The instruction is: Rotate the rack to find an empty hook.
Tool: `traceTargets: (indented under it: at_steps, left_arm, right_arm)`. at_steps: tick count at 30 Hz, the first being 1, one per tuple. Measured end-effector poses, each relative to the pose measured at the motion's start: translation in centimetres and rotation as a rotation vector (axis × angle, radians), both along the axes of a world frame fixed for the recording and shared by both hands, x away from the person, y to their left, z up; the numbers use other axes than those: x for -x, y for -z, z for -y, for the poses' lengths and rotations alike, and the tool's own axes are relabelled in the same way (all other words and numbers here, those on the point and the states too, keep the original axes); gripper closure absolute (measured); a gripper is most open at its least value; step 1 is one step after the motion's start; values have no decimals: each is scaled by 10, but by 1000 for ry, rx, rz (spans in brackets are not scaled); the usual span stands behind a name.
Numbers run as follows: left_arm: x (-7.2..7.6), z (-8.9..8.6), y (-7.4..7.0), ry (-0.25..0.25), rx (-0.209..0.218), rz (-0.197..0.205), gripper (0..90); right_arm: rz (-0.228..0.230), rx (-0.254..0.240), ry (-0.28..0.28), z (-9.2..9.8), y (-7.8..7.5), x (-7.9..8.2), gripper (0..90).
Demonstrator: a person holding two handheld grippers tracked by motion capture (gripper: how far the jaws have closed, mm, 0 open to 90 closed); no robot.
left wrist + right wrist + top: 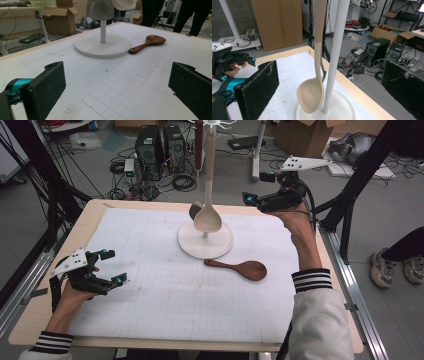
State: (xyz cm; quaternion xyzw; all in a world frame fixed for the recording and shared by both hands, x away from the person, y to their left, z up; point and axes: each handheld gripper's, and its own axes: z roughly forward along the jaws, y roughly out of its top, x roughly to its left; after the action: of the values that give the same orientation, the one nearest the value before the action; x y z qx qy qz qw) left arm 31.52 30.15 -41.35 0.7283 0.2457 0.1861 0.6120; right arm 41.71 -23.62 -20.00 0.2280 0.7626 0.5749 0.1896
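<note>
Two spoons hang from a white stand (205, 244) at the far middle of the bench (30, 320), and a third lies loose beside it. Item one, a beige spoon (207, 218), hangs bowl-down close against the stand's upright pole, its long handle running up toward a hook at the top edge of the high view; hung so, it stays off the mat and can be lifted away by the handle. Item two, a grey utensil (195, 210) with a dark reddish handle, hangs just behind and left of the beige one, largely hidden. Item three, a dark wooden spoon (239, 268), lies flat on the white gridded mat (150, 295) just near and right of the stand's round base, handle pointing left, apparently the piece not yet hung or just taken down. The right gripper (251, 200) is held raised at the far right, level with the hanging bowls and facing them, fingers spread wide with nothing between them; its own view looks straight at the beige spoon (310, 96) and pole, which suggests a lining-up on that handle. The left gripper (112, 266) rests low at the near left, fingers likewise wide and empty, well apart from the stand, seemingly parked.
</note>
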Motion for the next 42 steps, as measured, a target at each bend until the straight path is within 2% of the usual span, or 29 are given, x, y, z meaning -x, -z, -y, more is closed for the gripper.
traceTargets:
  at_steps: [8, 14, 16, 18, 21, 27, 35, 39, 42]
  left_arm:
    - [0, 0, 0, 0, 1, 0, 17]
    - [0, 1, 0, 0, 4, -1, 17]
    - [0, 0, 0, 0, 3, -1, 17]
    - [-1, 0, 1, 1, 3, -6, 17]
    - [-1, 0, 0, 1, 2, -2, 17]
    - [-1, 0, 1, 3, 3, -8, 17]
    - [-1, 1, 1, 8, 0, -13, 17]
    - [-1, 1, 1, 9, 2, -14, 17]
    - [-1, 0, 1, 4, 3, -14, 17]
  right_arm:
    - [4, 15, 13, 2, -7, -2, 9]
    - [5, 39, 28, 5, -15, -4, 66]
    - [5, 53, 26, 7, -19, -4, 149]
    - [9, 60, 34, 8, -23, -5, 174]
    - [9, 63, 33, 9, -30, -6, 270]
    - [-9, 90, 24, 10, -40, -8, 531]
    - [5, 116, 15, 5, -47, -10, 892]
    - [-9, 116, 10, 0, -53, -14, 900]
    - [0, 116, 13, -6, -59, -16, 900]
